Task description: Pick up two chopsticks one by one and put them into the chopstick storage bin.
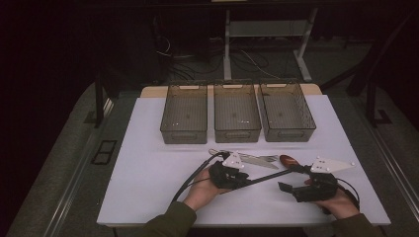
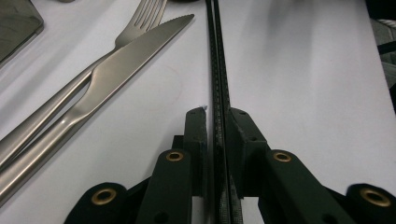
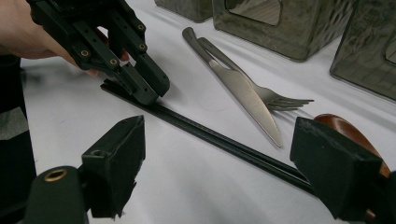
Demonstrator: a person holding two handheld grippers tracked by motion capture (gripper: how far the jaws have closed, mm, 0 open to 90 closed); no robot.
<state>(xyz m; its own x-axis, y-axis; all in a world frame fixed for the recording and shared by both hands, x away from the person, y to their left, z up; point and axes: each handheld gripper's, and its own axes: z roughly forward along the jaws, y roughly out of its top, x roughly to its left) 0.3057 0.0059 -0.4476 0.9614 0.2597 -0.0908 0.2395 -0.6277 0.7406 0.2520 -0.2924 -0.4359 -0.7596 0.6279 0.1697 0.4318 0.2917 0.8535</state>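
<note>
- So, from the high view: I have the left gripper (image 1: 243, 178) pinched on the near end of the black chopsticks (image 1: 264, 176), which lie flat on the white table (image 1: 148, 148). Their long axis runs from my left fingers up and rightward, toward the brown spoon (image 1: 288, 160). All three baskets (image 1: 237, 118) look bare, so by my reckoning sorting has hardly begun.
- Left gripper view: my fingers (image 2: 196, 135) are narrow, pressed on the paired chopsticks (image 2: 215, 70), which point straight away from the fingertips. The knife (image 2: 121, 70) and fork (image 2: 140, 18) lie left of them, untouched.
- Right gripper view: my right gripper (image 3: 219, 158) stands wide, holding nothing. The chopsticks (image 3: 210, 135) pass diagonally between its fingers, tips toward the right finger, beside the spoon (image 3: 348, 130). Lifting and binning remain.
</note>
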